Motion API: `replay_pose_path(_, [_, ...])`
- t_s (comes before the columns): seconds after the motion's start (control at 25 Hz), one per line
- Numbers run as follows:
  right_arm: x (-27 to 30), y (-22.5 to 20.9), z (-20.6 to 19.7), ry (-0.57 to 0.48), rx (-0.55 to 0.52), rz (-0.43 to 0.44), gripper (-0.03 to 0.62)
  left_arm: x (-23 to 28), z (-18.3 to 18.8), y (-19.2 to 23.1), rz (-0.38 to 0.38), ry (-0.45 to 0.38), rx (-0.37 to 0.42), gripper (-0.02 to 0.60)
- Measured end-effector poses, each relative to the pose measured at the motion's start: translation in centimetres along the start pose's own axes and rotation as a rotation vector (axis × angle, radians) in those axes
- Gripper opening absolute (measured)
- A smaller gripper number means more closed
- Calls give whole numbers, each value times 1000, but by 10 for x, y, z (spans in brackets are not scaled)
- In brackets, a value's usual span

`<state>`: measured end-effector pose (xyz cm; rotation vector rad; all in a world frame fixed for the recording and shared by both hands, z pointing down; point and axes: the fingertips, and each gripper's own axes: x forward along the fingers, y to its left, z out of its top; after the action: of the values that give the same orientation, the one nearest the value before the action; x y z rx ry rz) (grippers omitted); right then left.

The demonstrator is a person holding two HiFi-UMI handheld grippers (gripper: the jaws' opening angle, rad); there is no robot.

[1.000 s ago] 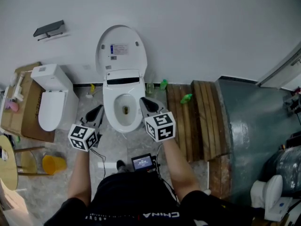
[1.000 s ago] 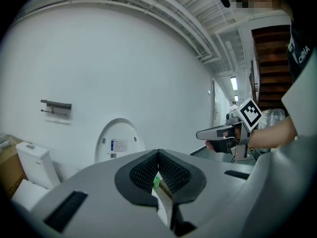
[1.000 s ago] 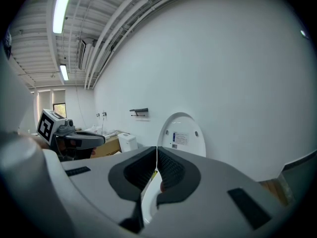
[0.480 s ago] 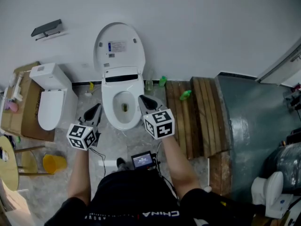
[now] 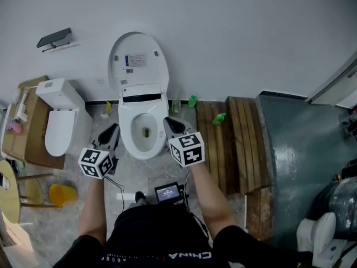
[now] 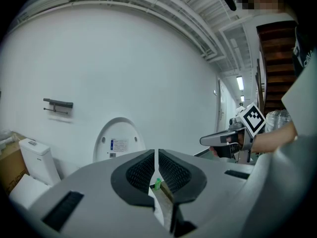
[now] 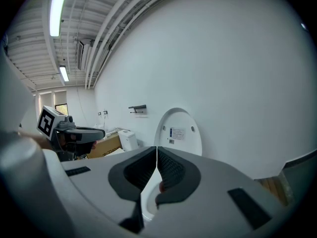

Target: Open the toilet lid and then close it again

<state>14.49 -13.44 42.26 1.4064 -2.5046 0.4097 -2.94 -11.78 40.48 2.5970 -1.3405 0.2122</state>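
The white toilet stands against the wall with its lid point(image 5: 138, 60) raised and leaning back, and its bowl point(image 5: 144, 132) is open. My left gripper point(image 5: 114, 129) hangs shut and empty just left of the bowl. On the bowl's right rim side my right gripper point(image 5: 168, 120) is also shut and empty. In the left gripper view the jaws point(image 6: 156, 152) meet, with the upright lid point(image 6: 119, 139) behind them and the right gripper point(image 6: 218, 140) to the side. The right gripper view shows closed jaws point(image 7: 157, 148) below the lid point(image 7: 181, 130).
A second white toilet point(image 5: 58, 124) and a cardboard box point(image 5: 30, 121) stand at the left, with a yellow bucket point(image 5: 60, 194) on the floor. Wooden planks point(image 5: 228, 141), green bottles point(image 5: 192, 100) and a grey-blue platform point(image 5: 295, 149) lie to the right. A wall shelf point(image 5: 54, 38) hangs at upper left.
Both grippers have shifted slightly beside the bowl and stayed shut. The lid has stayed upright against the wall.
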Motion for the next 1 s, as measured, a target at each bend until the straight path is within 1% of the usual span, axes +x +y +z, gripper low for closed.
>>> replay_pose_path(0.16, [2, -17, 0, 7, -3, 23, 17, 15, 3, -7, 35, 8, 11, 14])
replay_pose_path(0.2, [3, -20, 1, 7, -3, 27, 17, 18, 4, -7, 43, 9, 10, 29])
replay_pose_path(0.28, [8, -27, 2, 11, -2, 30, 17, 24, 5, -2, 54, 9, 2, 82])
replay_pose_path(0.44, [21, -40, 3, 24, 2, 22, 17, 39, 6, 16, 70, 17, -8, 131])
replay_pose_path(0.52, [32, -46, 6, 26, 7, 16, 17, 49, 8, 30, 69, 17, -20, 164])
replay_pose_path(0.6, [47, -51, 10, 31, 8, 5, 17, 60, 11, 45, 63, 14, -29, 186])
replay_pose_path(0.72, [74, -57, 19, 36, 8, -16, 18, 77, 16, 74, 51, 18, -25, 193])
replay_pose_path(0.84, [104, -61, 32, 34, 37, -44, 18, 94, 21, 107, 34, 27, -22, 193])
replay_pose_path(1.0, [143, -58, 49, 46, 56, -66, 18, 114, 31, 150, 7, 44, -10, 193])
